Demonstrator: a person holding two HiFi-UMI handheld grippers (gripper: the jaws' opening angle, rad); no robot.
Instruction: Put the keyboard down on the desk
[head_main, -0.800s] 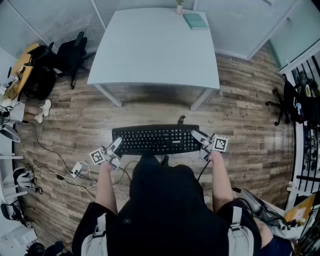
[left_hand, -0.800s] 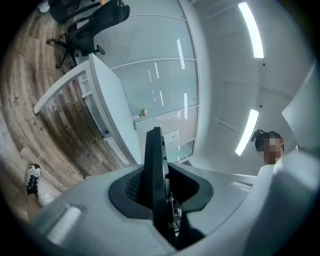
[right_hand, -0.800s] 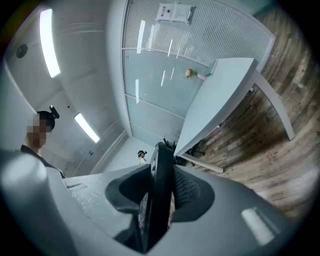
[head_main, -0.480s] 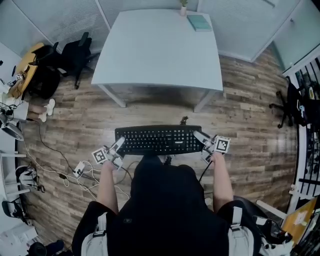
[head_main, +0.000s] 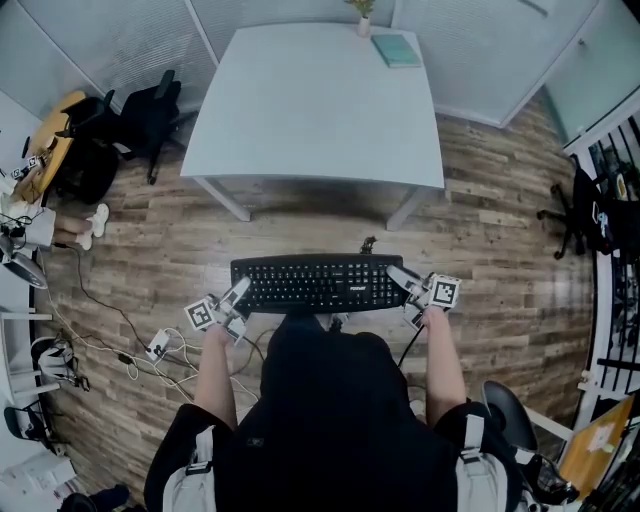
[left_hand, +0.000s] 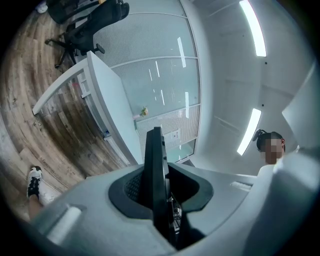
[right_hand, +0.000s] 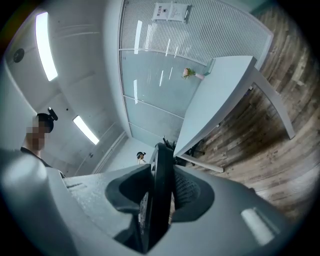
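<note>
Keyboard (head_main: 316, 282) carried in the air, short of the tabletop (head_main: 310, 110).
The left tongs (head_main: 238, 292) and right tongs (head_main: 397, 276) were each clamped on one end of the black keyboard, which hung level above the wooden floor (head_main: 300, 225), well apart from the tabletop.

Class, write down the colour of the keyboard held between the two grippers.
The keyboard is black; the head view shows it best.

**Keyboard (head_main: 318, 283) before the desk (head_main: 315, 110)**

The keyboard is gripped at its ends by the left gripper (head_main: 238, 288) and the right gripper (head_main: 395, 273), above the floor (head_main: 500, 250). A book (head_main: 396, 50) and a potted plant (head_main: 361, 18) are set at the desk's far edge.
</note>
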